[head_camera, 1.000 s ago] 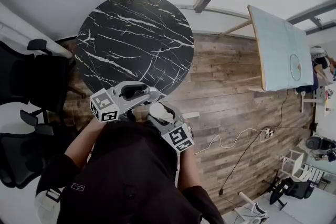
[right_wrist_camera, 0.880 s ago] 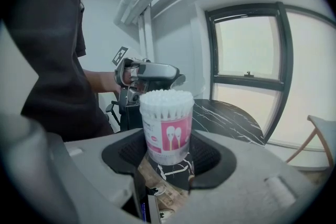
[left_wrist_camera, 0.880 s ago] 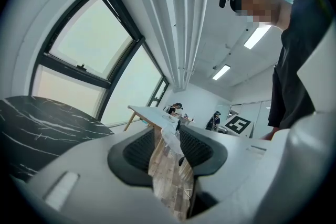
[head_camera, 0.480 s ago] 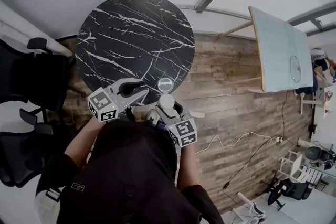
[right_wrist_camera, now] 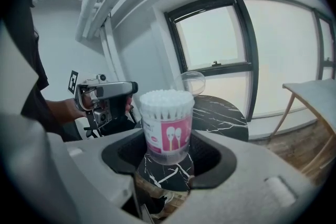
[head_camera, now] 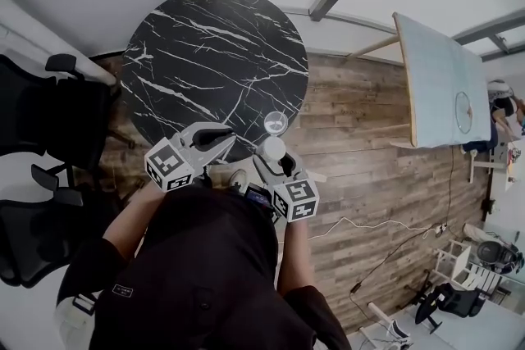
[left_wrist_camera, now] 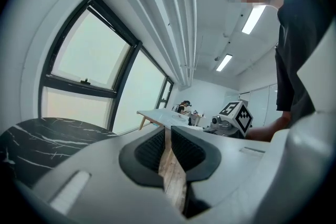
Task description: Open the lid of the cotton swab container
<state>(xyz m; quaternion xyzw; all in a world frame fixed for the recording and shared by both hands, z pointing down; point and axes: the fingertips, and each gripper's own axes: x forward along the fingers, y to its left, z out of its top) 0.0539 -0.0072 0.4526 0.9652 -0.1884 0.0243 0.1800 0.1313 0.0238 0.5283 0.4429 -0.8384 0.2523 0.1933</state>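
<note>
Black marble table [head_camera: 189, 53], round, with the items on and over it listed by view.

Head view: the clear lid [head_camera: 276, 123] lies on the table near its front edge, apart from both grippers. A second ago it sat at the tip of the left gripper [head_camera: 230, 140]; half a second ago it was already set down. The cotton swab container [head_camera: 273, 149] has its top open and white swab ends showing. It is held in the right gripper [head_camera: 276, 161], just this side of the lid. Judgement: the lid is off, so the task is as good as complete.

Left gripper view: the jaws have just been closing and are now drawn almost together, leaving a thin slit. Nothing is between them; only wood floor [left_wrist_camera: 171, 176] shows through.

Right gripper view: the jaws are closed on the container's lower body, one pad on each side. The container is upright with its pink label facing the camera. The lid rests beyond it on the table, not touching. The left gripper stands off to the left, apart.
</note>
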